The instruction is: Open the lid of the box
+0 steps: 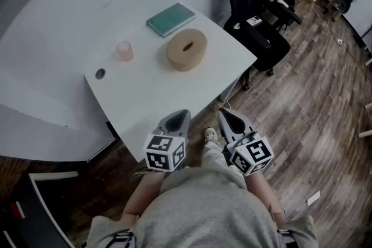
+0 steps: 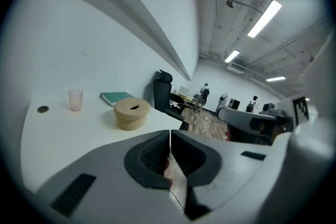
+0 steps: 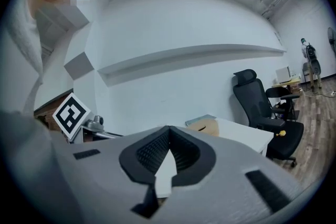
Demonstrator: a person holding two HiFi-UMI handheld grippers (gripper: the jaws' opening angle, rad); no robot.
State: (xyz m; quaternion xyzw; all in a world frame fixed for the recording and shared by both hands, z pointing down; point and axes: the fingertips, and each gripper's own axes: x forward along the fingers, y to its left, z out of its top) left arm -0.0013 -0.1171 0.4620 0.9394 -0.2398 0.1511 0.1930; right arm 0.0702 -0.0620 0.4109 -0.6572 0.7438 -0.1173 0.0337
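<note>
Both claws are pressed together, empty: our left gripper (image 1: 179, 116) and right gripper (image 1: 225, 116) hover at the table's (image 1: 139, 101) near edge. The round box (image 1: 185, 64) sits mid-table, lid (image 1: 187, 45) on. Reaching it closed, we risk shoving it instead of gripping.

1. Even, cool, rather dim light from ceiling strips (image 2: 264, 18), which glare white.
2. Soft, faint shadow under box (image 1: 186, 49) on table (image 1: 139, 96).
3. Gripper views: fisheye bend, black vignetted corners, blurry near foreground.
</note>
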